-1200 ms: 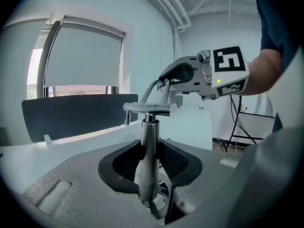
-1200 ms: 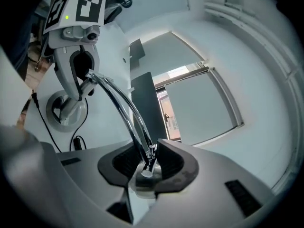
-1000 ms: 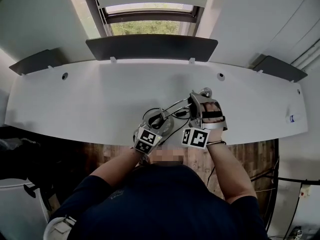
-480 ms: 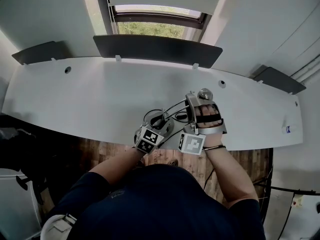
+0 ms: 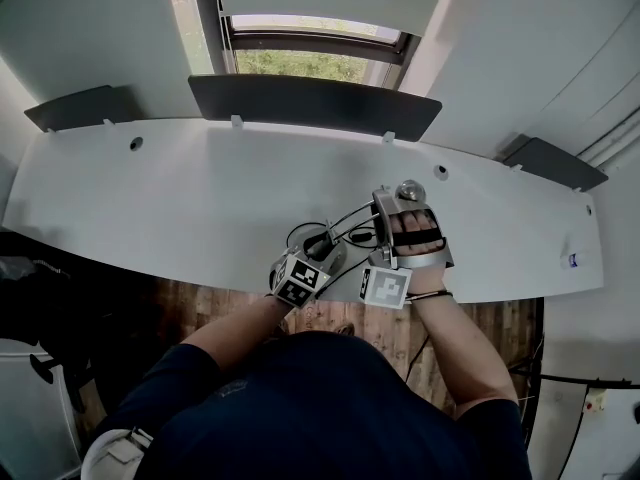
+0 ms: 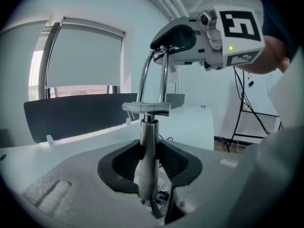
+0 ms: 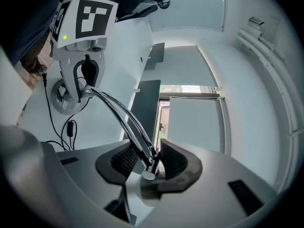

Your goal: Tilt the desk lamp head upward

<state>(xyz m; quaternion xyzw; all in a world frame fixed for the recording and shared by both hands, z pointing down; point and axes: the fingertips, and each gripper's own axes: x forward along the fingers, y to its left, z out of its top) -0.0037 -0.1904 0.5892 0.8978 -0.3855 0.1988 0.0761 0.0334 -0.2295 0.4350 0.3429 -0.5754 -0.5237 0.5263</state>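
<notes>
My left claw (image 6: 148,163) is clamped on the lamp (image 5: 325,236). Both dark pads press the sides of its upright chrome stem (image 6: 148,137), just below a short crossbar (image 6: 145,107). From that crossbar two thin rods (image 6: 153,75) curve up and away to the lamp head (image 7: 142,186), which sits at my right claw (image 7: 151,163).

The right claw's jaws have just been opening. They stand apart now, with the rods' end joint and the pale round lamp head between them. As far as I can make out, there is a narrow gap between each pad and the joint.

From the head view, the lamp stands on the white tabletop (image 5: 180,198), near its front edge and about the middle, just ahead of me. Its round base (image 7: 64,96) lies flat on the surface, and a black cable (image 7: 70,127) trails beside it. The left claw sits low over the base. The right claw is to its right, with my hand (image 5: 415,230) wrapped round the grip. The two marker cubes lie near each other over the tabletop's front edge.

Along the far edge a dark panel (image 5: 310,98) stands upright, and a window (image 5: 300,60) shows behind it.
</notes>
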